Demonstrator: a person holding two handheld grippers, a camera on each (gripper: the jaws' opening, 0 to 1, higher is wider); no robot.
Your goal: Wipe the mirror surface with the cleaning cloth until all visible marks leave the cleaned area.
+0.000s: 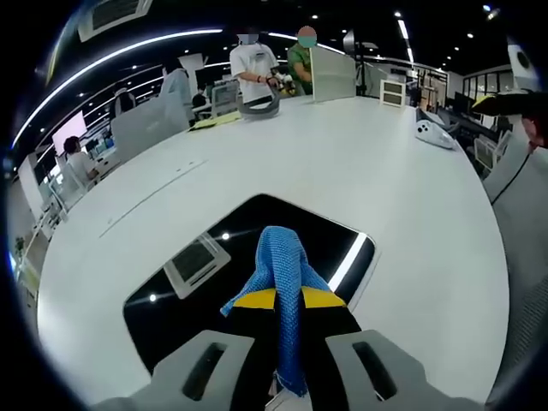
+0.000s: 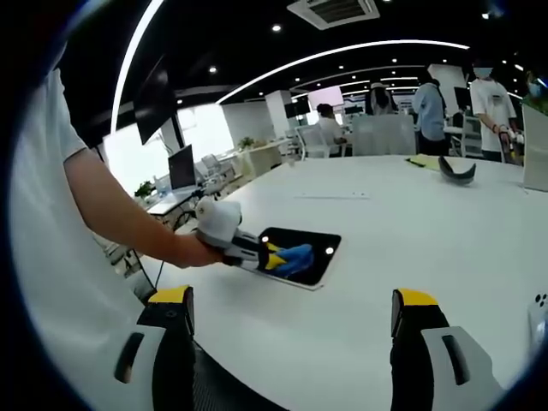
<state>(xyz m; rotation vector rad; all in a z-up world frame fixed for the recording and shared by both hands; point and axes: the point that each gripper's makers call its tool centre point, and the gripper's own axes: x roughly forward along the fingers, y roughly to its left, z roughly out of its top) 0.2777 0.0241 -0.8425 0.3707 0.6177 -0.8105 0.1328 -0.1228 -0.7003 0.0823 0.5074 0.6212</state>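
While my left gripper (image 1: 287, 321) pinches the blue cleaning cloth (image 1: 281, 278), the cloth rests on the mirror (image 1: 184, 295).
Mirror lies flat on the white table (image 1: 342, 163), dark and reflecting ceiling lights. My right gripper (image 2: 295, 321) hangs wide apart, holding nothing, near the table edge. No readable writing or brand that I can make out.

White table (image 1: 360, 163): dark mirror (image 1: 171, 295) flat near edge, white controller (image 1: 432, 131) far.

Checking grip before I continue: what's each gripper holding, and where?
Left gripper pinches the blue cloth by its bunched middle; right gripper holds nothing.
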